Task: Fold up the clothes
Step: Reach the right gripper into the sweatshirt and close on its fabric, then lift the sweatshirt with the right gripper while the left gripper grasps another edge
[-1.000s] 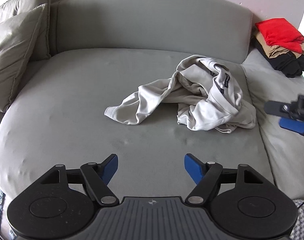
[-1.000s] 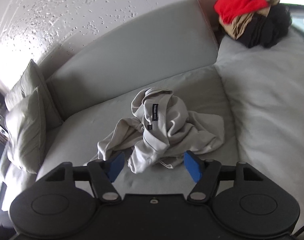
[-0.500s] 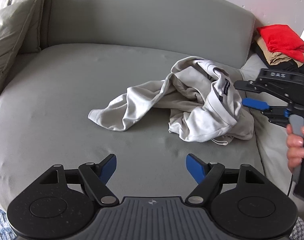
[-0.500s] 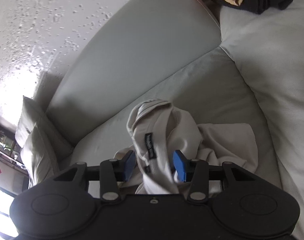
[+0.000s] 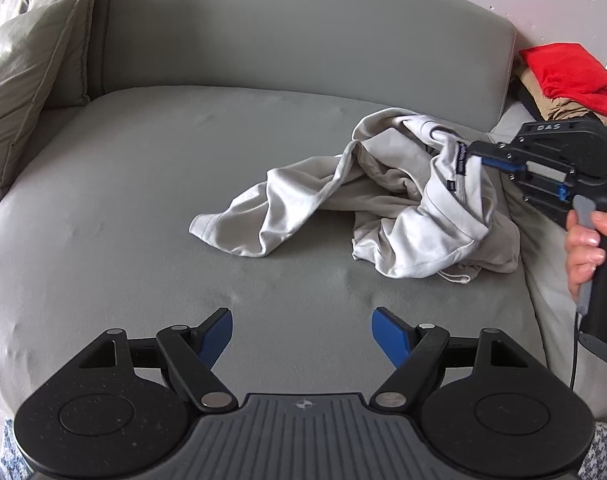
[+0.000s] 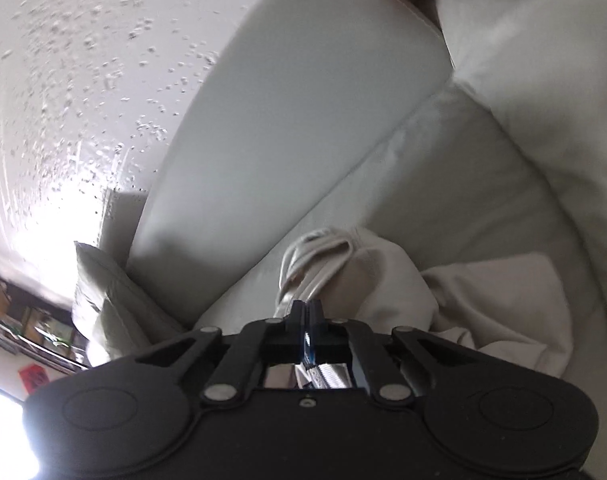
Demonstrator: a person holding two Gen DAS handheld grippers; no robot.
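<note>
A crumpled light grey garment [image 5: 387,200] lies on the grey sofa seat [image 5: 143,208], right of the middle. In the left wrist view my right gripper [image 5: 477,157] comes in from the right, held by a hand [image 5: 583,240], and is shut on the garment's collar edge beside the dark label [image 5: 461,158]. The right wrist view shows its jaws pressed together [image 6: 308,312] with the garment's fabric [image 6: 383,276] pinched between them. My left gripper [image 5: 301,330] hovers open above the bare seat in front of the garment, nothing between its blue pads.
Folded clothes, red [image 5: 563,72] on top of tan and black, are stacked at the sofa's far right. Olive cushions [image 5: 19,80] lean at the back left. The curved backrest [image 5: 295,40] stands behind the seat. A second seat cushion [image 6: 543,120] adjoins on the right.
My right gripper moved in from the right edge to the garment's collar and its jaws went from wide open to shut on the fabric. The left gripper stayed nearly still and open.
</note>
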